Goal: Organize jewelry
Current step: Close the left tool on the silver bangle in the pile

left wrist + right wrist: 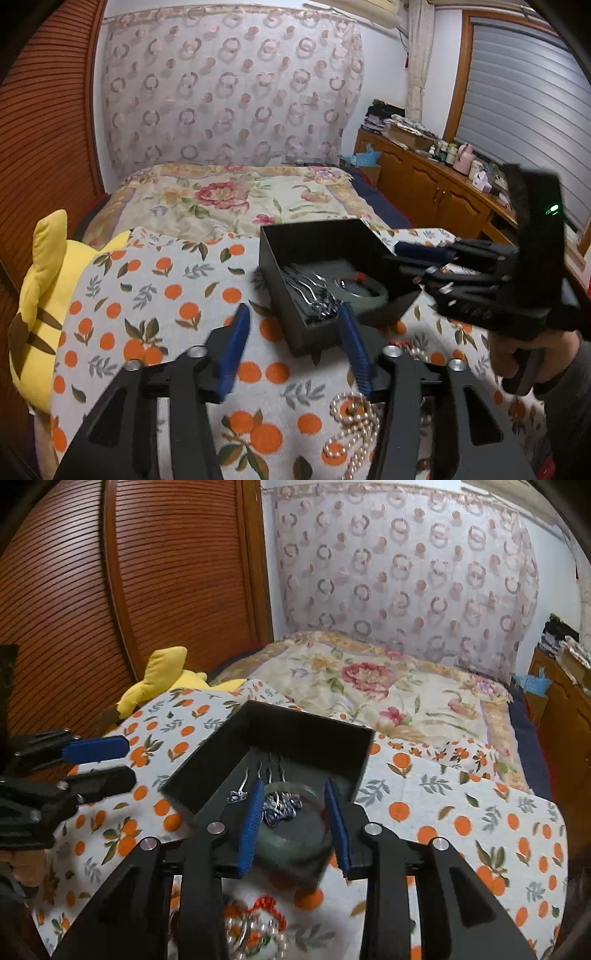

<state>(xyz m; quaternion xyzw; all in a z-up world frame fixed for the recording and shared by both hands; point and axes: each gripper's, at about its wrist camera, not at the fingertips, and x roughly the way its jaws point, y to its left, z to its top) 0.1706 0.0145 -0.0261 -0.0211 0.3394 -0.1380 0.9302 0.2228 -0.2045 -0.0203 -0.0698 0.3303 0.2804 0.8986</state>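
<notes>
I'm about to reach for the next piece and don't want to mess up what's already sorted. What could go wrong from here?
1. The pearl necklace lies in a loose heap under the left gripper; a partial pinch could drag or drop it.
2. The right gripper hangs open over the green bangle and hairpins inside the black box; pulling back carelessly could snag them or shove the box.

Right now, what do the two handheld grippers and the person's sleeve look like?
Both the left gripper and the right gripper are black plastic with ribbed blue finger pads and silver pivot bolts. A green light glows on the right one. The sleeve is dark grey.
</notes>
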